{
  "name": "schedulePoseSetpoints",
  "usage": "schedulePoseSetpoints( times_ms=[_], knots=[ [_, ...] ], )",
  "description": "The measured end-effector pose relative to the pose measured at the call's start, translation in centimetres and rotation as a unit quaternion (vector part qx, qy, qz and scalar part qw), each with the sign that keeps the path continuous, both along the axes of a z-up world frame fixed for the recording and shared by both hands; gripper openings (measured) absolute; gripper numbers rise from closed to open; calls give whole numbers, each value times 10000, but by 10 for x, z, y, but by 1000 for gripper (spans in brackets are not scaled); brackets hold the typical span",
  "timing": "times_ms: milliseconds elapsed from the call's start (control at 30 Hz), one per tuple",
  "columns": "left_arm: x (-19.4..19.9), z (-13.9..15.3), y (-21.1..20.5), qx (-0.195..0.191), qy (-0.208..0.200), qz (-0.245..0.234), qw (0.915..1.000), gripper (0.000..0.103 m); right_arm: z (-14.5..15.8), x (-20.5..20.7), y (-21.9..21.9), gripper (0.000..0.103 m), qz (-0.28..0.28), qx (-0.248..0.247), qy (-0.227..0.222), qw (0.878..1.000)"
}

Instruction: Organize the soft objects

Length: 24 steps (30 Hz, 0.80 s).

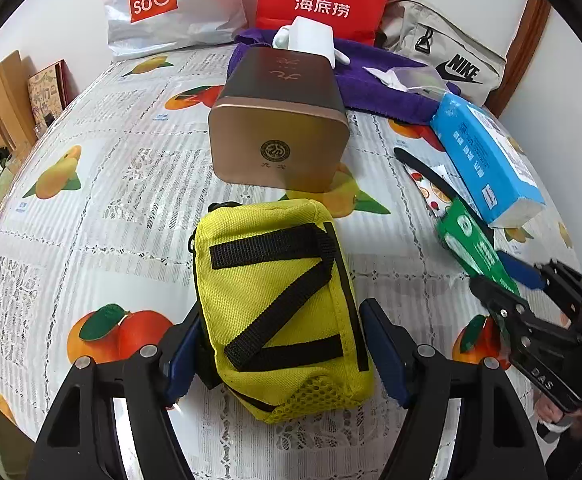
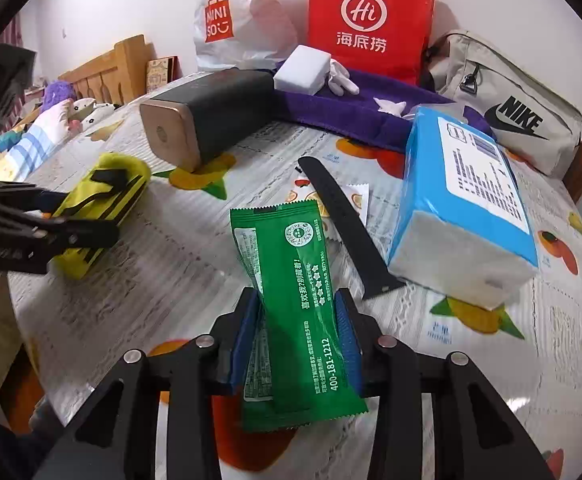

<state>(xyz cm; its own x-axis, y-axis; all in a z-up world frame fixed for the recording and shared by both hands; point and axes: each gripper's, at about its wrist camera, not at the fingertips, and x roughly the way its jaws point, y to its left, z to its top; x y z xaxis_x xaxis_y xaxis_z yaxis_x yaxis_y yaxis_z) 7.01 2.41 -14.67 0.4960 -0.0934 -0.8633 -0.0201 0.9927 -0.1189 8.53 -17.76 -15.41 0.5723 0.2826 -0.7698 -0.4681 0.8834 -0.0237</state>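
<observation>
Left tongs (image 1: 281,354) pinch yellow pouch (image 1: 279,304) w/ black straps, low on fruit-print tablecloth (image 1: 103,152). Right tongs (image 2: 297,334) pinch green packet (image 2: 291,300). Tin (image 1: 279,124) sits at 12 o'clock of pouch, blue tissue pack (image 2: 463,204) at 2 o'clock of packet, black strap (image 2: 347,224) between them.

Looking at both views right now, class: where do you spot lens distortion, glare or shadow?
Left wrist view: the fisheye bows the fruit-print tablecloth into a dome with dark corners; the bronze metal tin carries a soft sheen and casts a faint shadow. Right wrist view: glare streaks the glossy green foil packet; the blue tissue pack looks stretched.
</observation>
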Motion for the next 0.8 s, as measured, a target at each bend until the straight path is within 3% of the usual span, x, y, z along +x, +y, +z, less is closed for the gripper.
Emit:
schedulePoseSetpoints(
  times_ms=[333,567,800],
  knots=[
    [-3,19,-3,-58,-131,-59,9999,69,19,-24,-38,31,-258,400,106,9988],
    [-5,47,-6,-44,-332,-128,9994,69,46,-31,-66,31,-508,811,-76,9954],
    [2,73,-12,8,-512,-219,9984,69,75,-23,-77,32,-628,867,-402,9934]
  ],
)
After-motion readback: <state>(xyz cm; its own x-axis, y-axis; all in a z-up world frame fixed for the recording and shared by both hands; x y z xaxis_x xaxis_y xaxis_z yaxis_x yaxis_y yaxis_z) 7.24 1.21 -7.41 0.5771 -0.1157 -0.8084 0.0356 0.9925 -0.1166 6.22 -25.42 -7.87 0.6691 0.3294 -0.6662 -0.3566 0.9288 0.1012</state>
